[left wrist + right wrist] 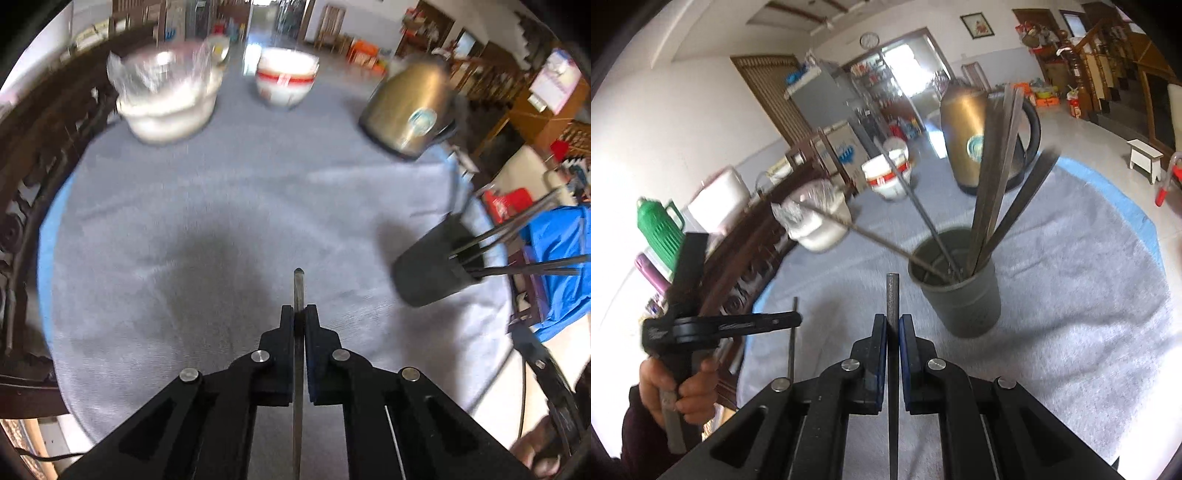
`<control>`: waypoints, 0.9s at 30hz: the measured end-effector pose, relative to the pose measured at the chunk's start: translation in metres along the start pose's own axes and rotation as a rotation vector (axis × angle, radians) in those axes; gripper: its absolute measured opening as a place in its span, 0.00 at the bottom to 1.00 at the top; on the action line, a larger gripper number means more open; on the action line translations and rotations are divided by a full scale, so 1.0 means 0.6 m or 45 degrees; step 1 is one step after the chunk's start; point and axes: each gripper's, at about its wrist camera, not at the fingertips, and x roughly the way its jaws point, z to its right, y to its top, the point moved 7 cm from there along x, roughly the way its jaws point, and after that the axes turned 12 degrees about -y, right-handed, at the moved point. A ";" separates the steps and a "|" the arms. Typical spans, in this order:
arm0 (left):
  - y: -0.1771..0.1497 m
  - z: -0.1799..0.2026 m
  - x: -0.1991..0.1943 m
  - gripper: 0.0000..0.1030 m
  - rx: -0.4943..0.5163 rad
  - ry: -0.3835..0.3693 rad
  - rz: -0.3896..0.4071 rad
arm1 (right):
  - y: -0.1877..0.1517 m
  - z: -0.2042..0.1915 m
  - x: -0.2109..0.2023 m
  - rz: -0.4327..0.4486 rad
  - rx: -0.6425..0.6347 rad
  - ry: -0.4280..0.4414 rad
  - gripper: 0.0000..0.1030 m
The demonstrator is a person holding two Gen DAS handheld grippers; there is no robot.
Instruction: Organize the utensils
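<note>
Grey cloth covers the round worktop, with a blue rim showing at its edge.

Left tool: fingers closed on a thin metal chopstick. The stick runs along the tool's axis, and its tip projects just beyond the fingertips, above the cloth. In the right wrist view this tool appears at the left, gripped by the person's hand, with the thin stick crossing its fingers.

Right tool: fingers closed on a second metal chopstick, also aligned with the tool's axis, its blunt end projecting past the fingertips. The end sits near the holder, just left of its rim, and does not touch it.

Holder: a dark cylindrical cup stands upright on the cloth, right of centre in the right wrist view. It contains several metal utensils that lean outward in different directions. In the left wrist view the cup lies at the right, near the worktop edge.

Far side of the worktop:
- a bronze kettle at the right;
- a white bowl with a red band in the middle;
- a white container with clear plastic at the left.
</note>
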 end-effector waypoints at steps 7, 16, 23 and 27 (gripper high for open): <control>0.022 0.061 -0.115 0.05 0.106 -0.032 0.197 | 0.036 0.008 -0.060 0.156 0.035 0.023 0.07; 0.039 0.124 -0.185 0.05 0.200 -0.031 0.337 | 0.067 0.025 -0.119 0.285 0.079 0.010 0.07; 0.053 0.165 -0.205 0.05 0.262 0.013 0.399 | 0.101 0.026 -0.154 0.384 0.068 -0.006 0.07; 0.063 0.186 -0.207 0.05 0.299 0.041 0.418 | 0.121 0.025 -0.166 0.430 0.065 -0.007 0.07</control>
